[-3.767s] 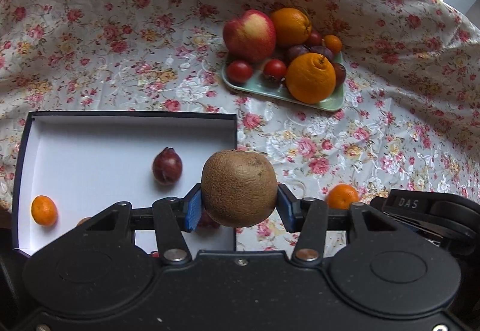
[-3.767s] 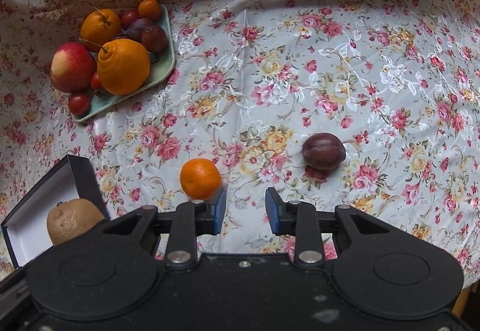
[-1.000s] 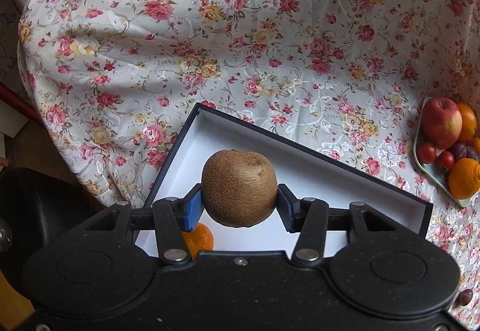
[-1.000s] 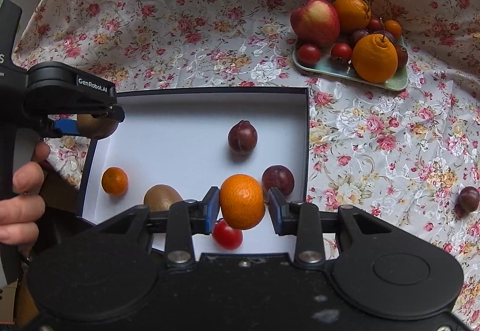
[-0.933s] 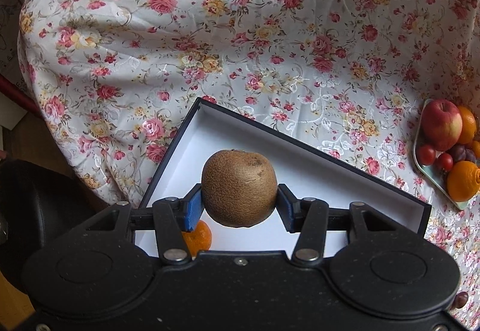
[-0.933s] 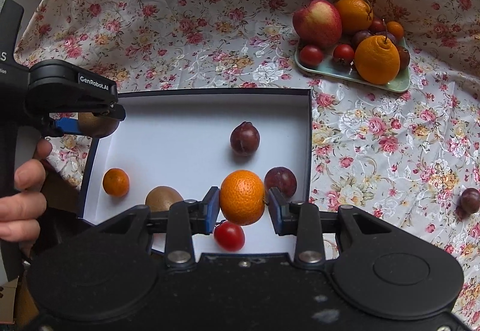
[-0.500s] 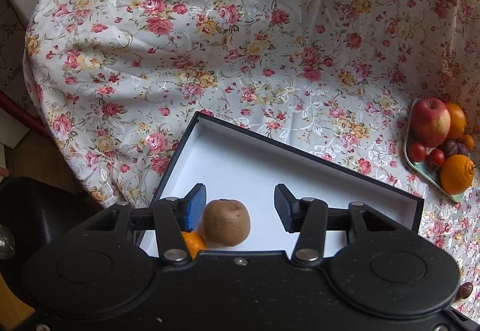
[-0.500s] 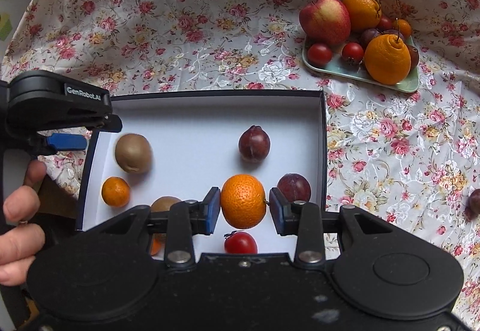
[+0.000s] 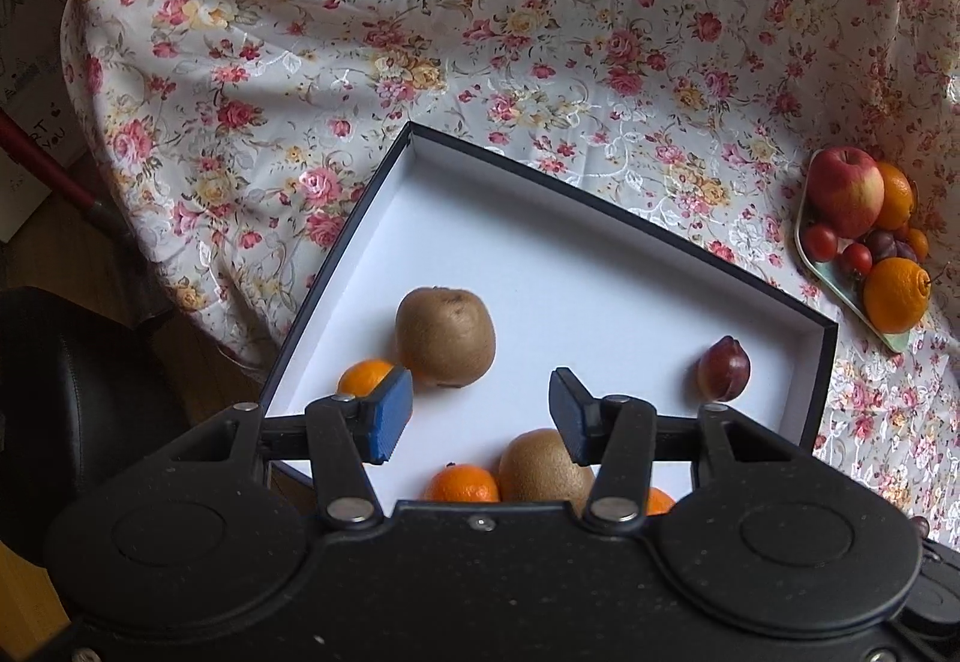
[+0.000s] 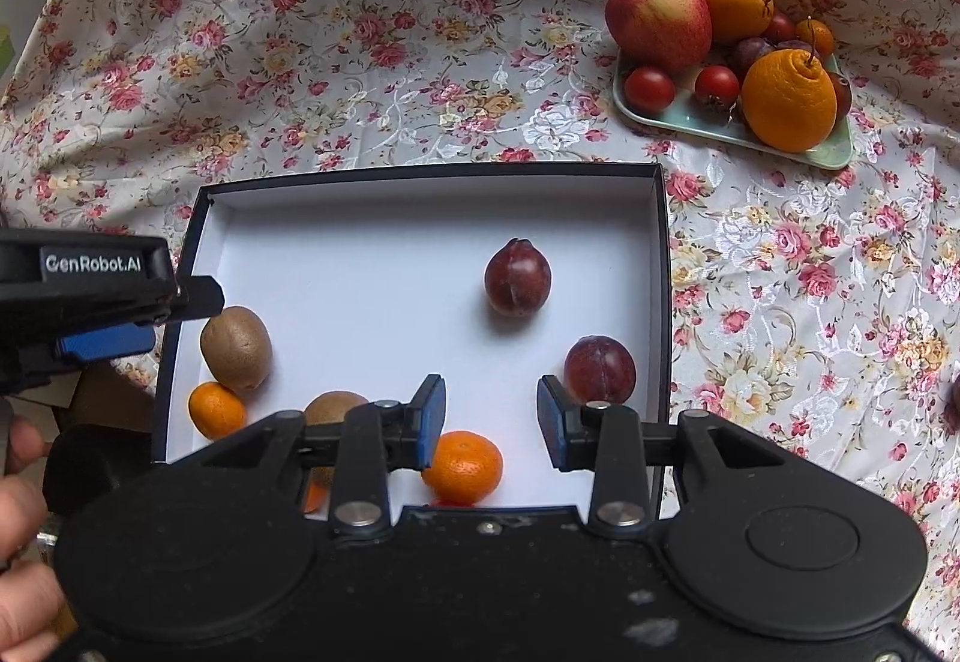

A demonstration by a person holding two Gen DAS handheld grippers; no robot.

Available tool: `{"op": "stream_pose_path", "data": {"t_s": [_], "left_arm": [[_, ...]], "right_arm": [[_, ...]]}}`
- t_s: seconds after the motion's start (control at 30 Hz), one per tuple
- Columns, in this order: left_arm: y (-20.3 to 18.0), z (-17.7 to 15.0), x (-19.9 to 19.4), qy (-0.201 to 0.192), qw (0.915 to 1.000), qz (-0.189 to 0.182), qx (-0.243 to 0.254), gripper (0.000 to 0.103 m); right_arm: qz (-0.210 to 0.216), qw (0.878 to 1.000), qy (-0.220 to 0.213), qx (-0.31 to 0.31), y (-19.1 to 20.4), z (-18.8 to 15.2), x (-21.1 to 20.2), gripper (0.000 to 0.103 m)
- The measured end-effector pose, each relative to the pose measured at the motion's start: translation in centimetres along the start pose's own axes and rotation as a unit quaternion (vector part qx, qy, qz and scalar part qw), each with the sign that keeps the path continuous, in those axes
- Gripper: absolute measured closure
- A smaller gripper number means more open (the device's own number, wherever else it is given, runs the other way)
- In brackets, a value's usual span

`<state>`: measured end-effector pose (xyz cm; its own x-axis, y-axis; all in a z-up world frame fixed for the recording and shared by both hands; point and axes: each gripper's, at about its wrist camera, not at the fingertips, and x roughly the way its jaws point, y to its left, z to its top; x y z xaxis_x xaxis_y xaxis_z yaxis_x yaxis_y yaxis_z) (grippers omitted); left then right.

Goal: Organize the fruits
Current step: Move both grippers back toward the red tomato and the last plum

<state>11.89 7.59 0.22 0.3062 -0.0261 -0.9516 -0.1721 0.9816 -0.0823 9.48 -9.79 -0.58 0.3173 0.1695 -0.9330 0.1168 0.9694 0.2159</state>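
Both fruits have dropped out of the grippers into the box [image 10: 659, 266] since a second ago. At the left of the right wrist view, the left gripper [image 9: 480, 416] hangs over the box's left wall, jaws wide apart and holding nothing; the kiwi [image 10: 235, 348] lies just past its blue pad, touching a small mandarin [image 10: 216, 410], as far as I can tell. Lower centre, the right gripper [image 10: 491, 422] is spread wide and empty, the orange [image 10: 462, 467] lying below between its fingers. Two plums [image 10: 517, 285] lie further right. Upper right, a tray [image 10: 690, 122] carries more fruit.
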Motion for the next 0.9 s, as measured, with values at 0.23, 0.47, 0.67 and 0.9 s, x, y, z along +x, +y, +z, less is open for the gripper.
{"op": "stream_pose_path", "data": {"t_s": [0.23,0.47,0.67,0.9], "left_arm": [[0.5,-2.2,-0.6,0.001,1.0,-0.008,-0.002,0.047],[0.5,-3.9,-1.0,-0.021,0.9995,0.005,0.023,0.047],[0.4,-4.1,-1.2,-0.03,0.9993,-0.007,0.021,0.047],[-0.2,-4.2,-1.2,-0.027,0.999,-0.029,0.022,0.047]], "right_arm": [[0.003,1.0,0.017,0.001,-0.4,0.2,0.5,0.066],[0.016,1.0,0.008,-0.007,-0.4,0.3,-0.3,0.066],[0.029,0.999,0.001,-0.015,-0.6,0.4,-1.0,0.066],[0.066,0.997,0.014,-0.042,-1.0,0.5,-0.9,0.066]]}}
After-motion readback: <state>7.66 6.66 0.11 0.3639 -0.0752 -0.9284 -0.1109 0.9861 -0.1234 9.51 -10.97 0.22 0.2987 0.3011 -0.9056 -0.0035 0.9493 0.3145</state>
